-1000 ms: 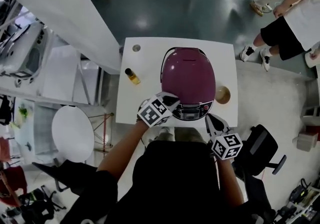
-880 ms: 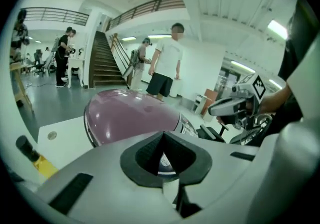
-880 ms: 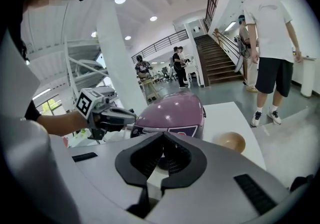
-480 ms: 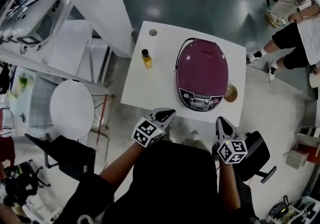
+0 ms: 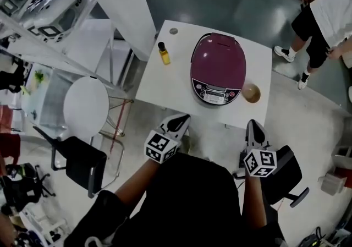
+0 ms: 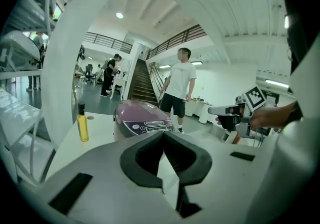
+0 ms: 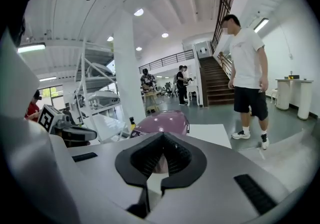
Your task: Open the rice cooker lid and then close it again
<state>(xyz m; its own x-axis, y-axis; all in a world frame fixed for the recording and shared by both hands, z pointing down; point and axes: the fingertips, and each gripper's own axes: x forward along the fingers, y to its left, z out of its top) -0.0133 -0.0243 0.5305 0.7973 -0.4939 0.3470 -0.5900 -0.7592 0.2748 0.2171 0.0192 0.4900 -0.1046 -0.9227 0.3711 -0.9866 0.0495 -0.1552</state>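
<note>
We see the maroon cooker (image 5: 218, 67) upright on the white bench (image 5: 165, 89), lid shut, control panel at its near side.

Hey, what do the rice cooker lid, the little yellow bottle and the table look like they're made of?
Rice cooker lid: probably glossy maroon plastic, light glints on its dome. Bottle: clear glass or plastic, can't tell which; yellow liquid shows through, dark cap. Table: smooth matte white top, likely laminate.
</note>
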